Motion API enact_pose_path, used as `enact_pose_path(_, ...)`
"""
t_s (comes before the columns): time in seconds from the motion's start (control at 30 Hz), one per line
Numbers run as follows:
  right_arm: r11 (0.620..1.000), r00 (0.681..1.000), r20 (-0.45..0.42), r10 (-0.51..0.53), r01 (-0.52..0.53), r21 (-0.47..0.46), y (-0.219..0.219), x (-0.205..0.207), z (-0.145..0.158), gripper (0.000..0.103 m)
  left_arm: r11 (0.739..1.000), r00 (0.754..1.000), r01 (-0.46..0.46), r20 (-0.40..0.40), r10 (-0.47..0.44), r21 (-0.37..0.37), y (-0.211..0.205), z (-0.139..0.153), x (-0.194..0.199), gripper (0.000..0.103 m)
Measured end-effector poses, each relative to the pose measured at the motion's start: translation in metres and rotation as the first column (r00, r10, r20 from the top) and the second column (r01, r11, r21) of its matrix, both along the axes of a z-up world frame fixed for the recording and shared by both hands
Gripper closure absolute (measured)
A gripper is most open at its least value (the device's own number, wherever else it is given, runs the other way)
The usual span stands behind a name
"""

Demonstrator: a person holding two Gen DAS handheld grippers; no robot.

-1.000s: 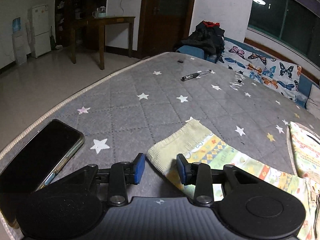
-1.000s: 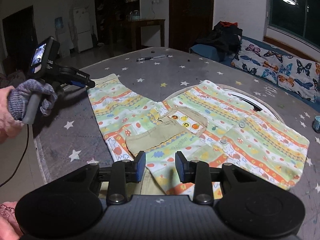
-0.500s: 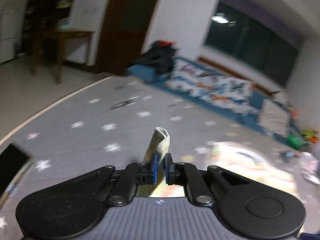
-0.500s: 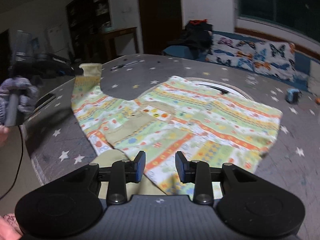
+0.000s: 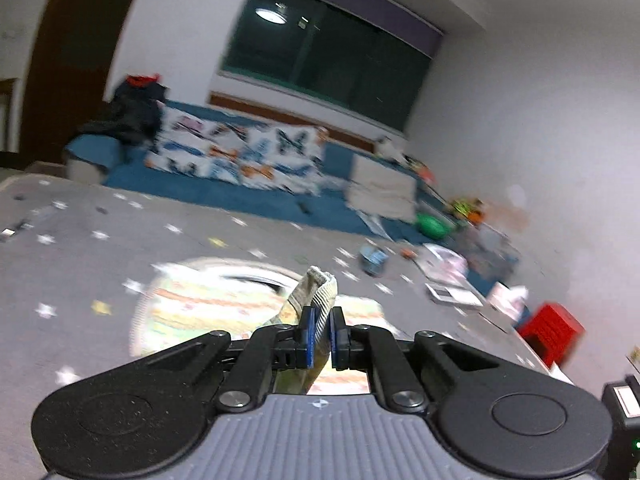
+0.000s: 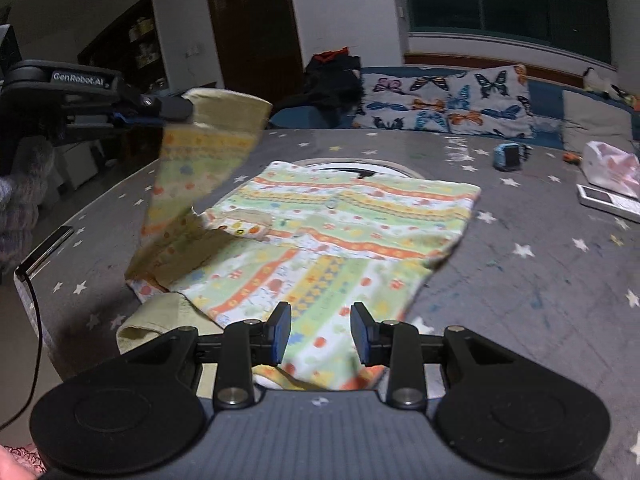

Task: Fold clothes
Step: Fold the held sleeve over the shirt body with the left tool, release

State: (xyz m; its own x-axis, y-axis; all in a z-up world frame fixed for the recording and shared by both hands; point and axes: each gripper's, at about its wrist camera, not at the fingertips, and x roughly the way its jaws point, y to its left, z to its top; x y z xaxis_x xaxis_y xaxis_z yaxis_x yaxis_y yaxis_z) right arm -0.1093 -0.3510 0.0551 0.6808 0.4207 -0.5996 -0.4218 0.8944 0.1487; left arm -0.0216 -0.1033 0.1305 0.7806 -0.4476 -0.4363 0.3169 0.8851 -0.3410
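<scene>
A child's shirt (image 6: 340, 216) with green, yellow and orange bands lies flat on the grey star-patterned mattress (image 6: 520, 280). Its left sleeve (image 6: 192, 168) is pulled up off the bed and hangs slanting toward the shirt's body. My left gripper (image 6: 176, 108) is shut on the beige ribbed cuff (image 6: 228, 108) of that sleeve. In the left wrist view the cuff (image 5: 318, 280) sticks up between the blue pads of the left gripper (image 5: 320, 320), with the shirt (image 5: 200, 304) blurred below. My right gripper (image 6: 320, 320) hovers open over the shirt's near hem, its pads apart from the cloth.
A phone (image 6: 44, 248) lies at the mattress's left edge beside a person's hand in a knitted sleeve (image 6: 20, 192). A small blue object (image 6: 506, 156), a pink-white bag (image 6: 608, 168) and a flat white device (image 6: 604, 200) sit at far right. Butterfly pillows (image 6: 440, 100) line the back.
My left gripper has shut on the sleeve cuff, lifted it off the mattress and swung it right, over the shirt. My right gripper has slid right along the near hem, still open.
</scene>
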Motion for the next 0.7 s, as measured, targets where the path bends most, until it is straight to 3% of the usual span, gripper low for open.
enact_pose_path(0.17,0.999,0.999,-0.007,-0.041,0.041,0.013,-0.015,-0.005,-0.003,0.071,0.994,0.994,0.110,-0.021,-0.110,0.017,-0.036,-0.018,-0.002,0.095)
enact_pose_path(0.5,0.995,0.995,-0.013,-0.096,0.096,0.025,-0.026,-0.004,-0.005,0.071,0.970,0.964,0.232,-0.153,-0.219,0.072,-0.067,-0.072,-0.008,0.092)
enact_pose_path(0.57,0.995,0.995,-0.010,-0.099,0.100,0.027,-0.025,-0.001,-0.003,0.071,0.967,0.959,0.246,-0.162,-0.232,0.072,-0.066,-0.075,-0.011,0.082)
enact_pose_path(0.6,0.995,0.995,-0.010,-0.100,0.100,0.028,-0.024,0.001,-0.003,0.071,0.965,0.958,0.250,-0.163,-0.236,0.074,-0.065,-0.076,-0.012,0.071)
enact_pose_path(0.7,0.995,0.995,-0.010,-0.098,0.098,0.034,-0.019,0.007,-0.002,0.071,0.964,0.957,0.256,-0.162,-0.241,0.076,-0.057,-0.077,-0.015,0.068)
